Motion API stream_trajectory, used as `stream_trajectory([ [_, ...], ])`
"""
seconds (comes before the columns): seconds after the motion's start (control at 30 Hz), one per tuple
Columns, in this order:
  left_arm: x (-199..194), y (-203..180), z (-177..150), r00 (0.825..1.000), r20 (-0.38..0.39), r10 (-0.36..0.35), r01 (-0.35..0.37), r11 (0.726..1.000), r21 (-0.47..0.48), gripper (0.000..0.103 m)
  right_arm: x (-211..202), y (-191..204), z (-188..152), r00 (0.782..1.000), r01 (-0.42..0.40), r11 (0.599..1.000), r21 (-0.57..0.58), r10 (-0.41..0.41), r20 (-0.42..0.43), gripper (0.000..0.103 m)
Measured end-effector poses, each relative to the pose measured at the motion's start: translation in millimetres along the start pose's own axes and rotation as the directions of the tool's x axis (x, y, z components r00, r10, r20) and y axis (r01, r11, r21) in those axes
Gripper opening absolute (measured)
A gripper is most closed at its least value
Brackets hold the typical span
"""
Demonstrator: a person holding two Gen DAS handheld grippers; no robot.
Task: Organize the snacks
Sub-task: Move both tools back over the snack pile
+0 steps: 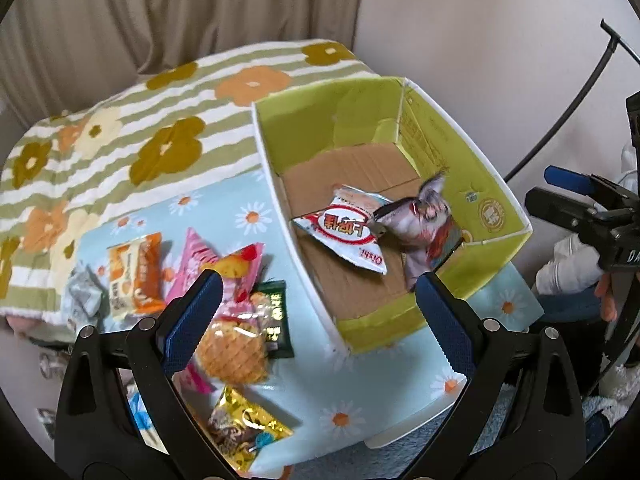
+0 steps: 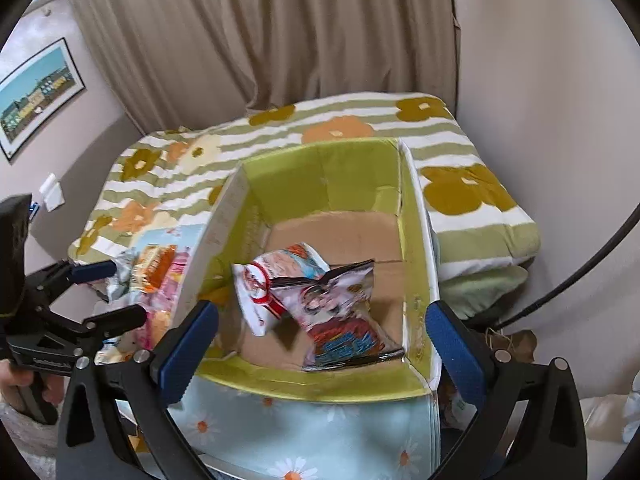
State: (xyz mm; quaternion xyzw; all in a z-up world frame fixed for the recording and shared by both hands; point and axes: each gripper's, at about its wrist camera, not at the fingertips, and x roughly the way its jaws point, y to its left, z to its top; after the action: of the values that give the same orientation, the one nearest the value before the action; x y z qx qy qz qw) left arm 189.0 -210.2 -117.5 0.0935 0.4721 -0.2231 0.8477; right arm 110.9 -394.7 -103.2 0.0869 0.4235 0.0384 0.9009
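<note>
Both grippers stand with jaws spread wide and nothing between the pads. The right gripper [image 2: 320,340] hangs over the near end of the cardboard box [image 2: 224,216], where a silvery foil snack bag [image 2: 340,312] lies blurred against the near right corner, partly overlapping a white-and-red chip bag [image 2: 260,292]; neither pad touches either bag. The remaining loose snacks [image 1: 224,300] lie in a heap on the daisy-print tabletop [image 1: 360,408], left of the box wall and directly under the left gripper [image 1: 316,320], whose left finger [image 1: 192,320] overlaps the pile in view. The left hand is judged the nearer one for the next pick. The heap runs roughly toward and away from the camera: an orange-and-white packet [image 1: 134,276], a pink wrapper [image 1: 196,256], a round waffle biscuit in clear film [image 1: 232,356], a dark green packet [image 1: 276,320], and a gold foil pack [image 1: 244,428] nearest. All are thin, glossy, crinkly pouches; the box is matt corrugated board, green-lined.
</note>
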Motion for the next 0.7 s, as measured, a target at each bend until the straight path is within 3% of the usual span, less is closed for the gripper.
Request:
stream_trajectory([
  [0.33, -64.1, 37.6, -38.2, 0.988, 0.079, 0.130, -0.119, 0.985, -0.125, 0.097, -20.4, 42.0, 4.2, 0.993, -0.104, 0.987, -0.121, 0.111, 0.046, 0.103],
  [0.7, -116.1, 127.1, -101.7, 0.965, 0.069, 0.254, -0.220, 0.922, -0.319, 0.097, -13.3, 125.9, -6.9, 0.970, -0.227, 0.946, -0.233, 0.241, 0.034, 0.103],
])
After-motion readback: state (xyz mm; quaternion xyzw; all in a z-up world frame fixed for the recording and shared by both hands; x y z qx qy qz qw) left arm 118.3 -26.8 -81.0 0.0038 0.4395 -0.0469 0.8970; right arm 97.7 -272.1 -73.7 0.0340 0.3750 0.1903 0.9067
